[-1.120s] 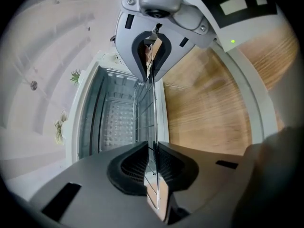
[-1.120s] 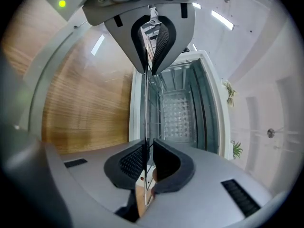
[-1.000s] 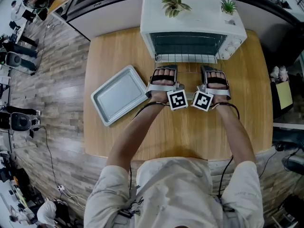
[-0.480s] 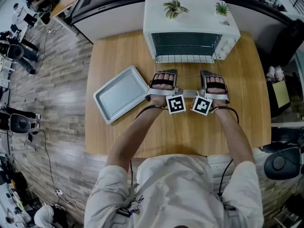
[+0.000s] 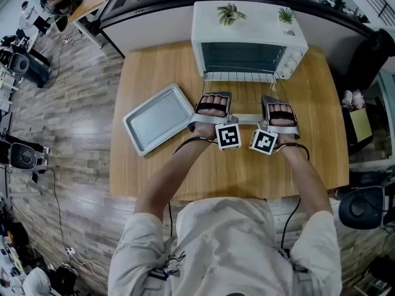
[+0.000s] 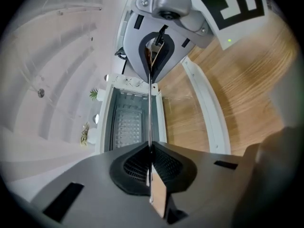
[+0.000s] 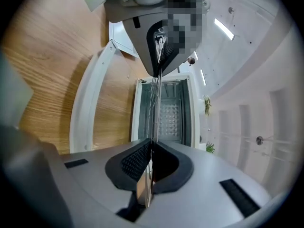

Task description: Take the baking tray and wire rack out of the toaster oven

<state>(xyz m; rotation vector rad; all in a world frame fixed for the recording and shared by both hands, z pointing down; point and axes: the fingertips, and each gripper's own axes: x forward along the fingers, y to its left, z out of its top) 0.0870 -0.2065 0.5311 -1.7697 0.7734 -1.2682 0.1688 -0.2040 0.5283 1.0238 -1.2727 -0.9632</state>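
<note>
Baking tray (image 5: 158, 118) flat on wood tbl (image 5: 136, 171); plank floor (image 5: 68, 147) alongside.

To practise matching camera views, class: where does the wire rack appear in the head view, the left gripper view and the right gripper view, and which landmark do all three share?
Head view: wire rack upper centre, sticking out of the toaster oven.
Left gripper view: wire rack edge-on, a thin vertical line at centre, pinched in the jaws.
Right gripper view: wire rack edge-on, thin wires at centre, pinched in the jaws.
Shared landmark: the toaster oven, open.
</note>
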